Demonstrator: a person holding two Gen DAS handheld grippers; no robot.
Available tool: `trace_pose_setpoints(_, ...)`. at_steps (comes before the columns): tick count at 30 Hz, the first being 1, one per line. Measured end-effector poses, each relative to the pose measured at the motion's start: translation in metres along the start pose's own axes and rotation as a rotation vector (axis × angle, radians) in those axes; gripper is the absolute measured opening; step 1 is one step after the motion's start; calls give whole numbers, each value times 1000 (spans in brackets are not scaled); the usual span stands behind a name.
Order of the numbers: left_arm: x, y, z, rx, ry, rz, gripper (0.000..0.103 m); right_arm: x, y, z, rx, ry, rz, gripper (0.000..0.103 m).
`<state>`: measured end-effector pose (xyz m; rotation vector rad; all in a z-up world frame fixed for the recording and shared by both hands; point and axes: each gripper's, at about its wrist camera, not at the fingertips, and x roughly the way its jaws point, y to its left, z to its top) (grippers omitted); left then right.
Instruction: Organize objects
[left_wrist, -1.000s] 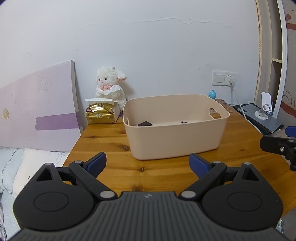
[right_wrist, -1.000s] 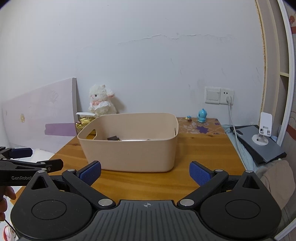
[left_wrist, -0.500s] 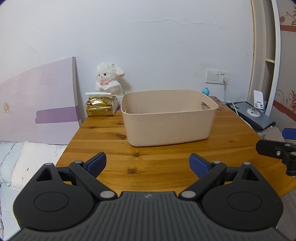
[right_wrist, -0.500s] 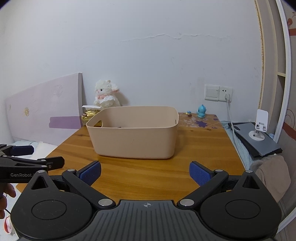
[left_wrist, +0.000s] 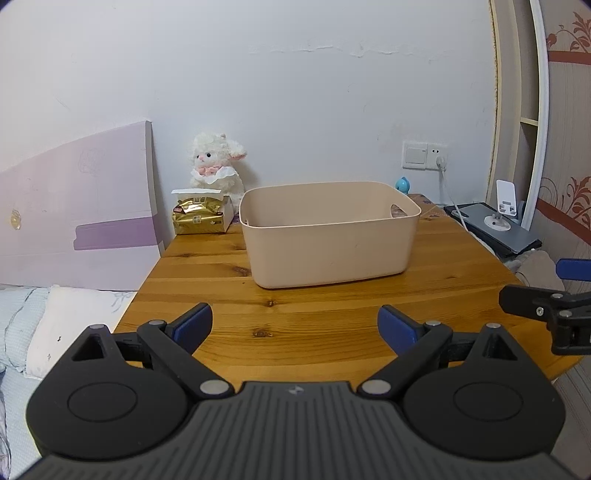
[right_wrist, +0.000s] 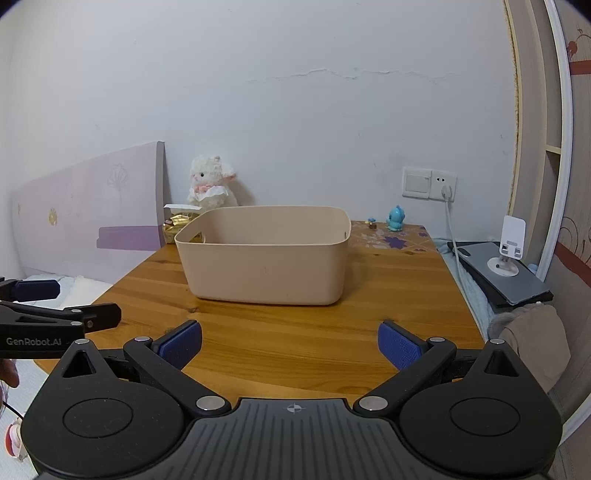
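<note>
Beige bin (left_wrist: 328, 236) sits mid-counter (left_wrist: 295, 325), ahead of my left gripper (left_wrist: 294, 325) and right gripper (right_wrist: 290, 345), both spread apart and empty. Its contents are hidden below the rim; reaching in blind, I could nudge the bin.

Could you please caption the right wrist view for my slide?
Open right gripper faces a beige bin on the wooden table.
</note>
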<state>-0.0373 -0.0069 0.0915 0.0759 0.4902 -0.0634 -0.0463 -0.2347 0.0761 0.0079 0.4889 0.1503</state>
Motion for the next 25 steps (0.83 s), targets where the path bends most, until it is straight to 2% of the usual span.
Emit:
trace_pose_setpoints(13,-7,4,-3,9,-1,0,97,-18,2,1,-11,-18,-19,103)
trace_pose_setpoints(25,1,8,-2,-29,22,-2,98,-12,3,1,4,-1,-19,103)
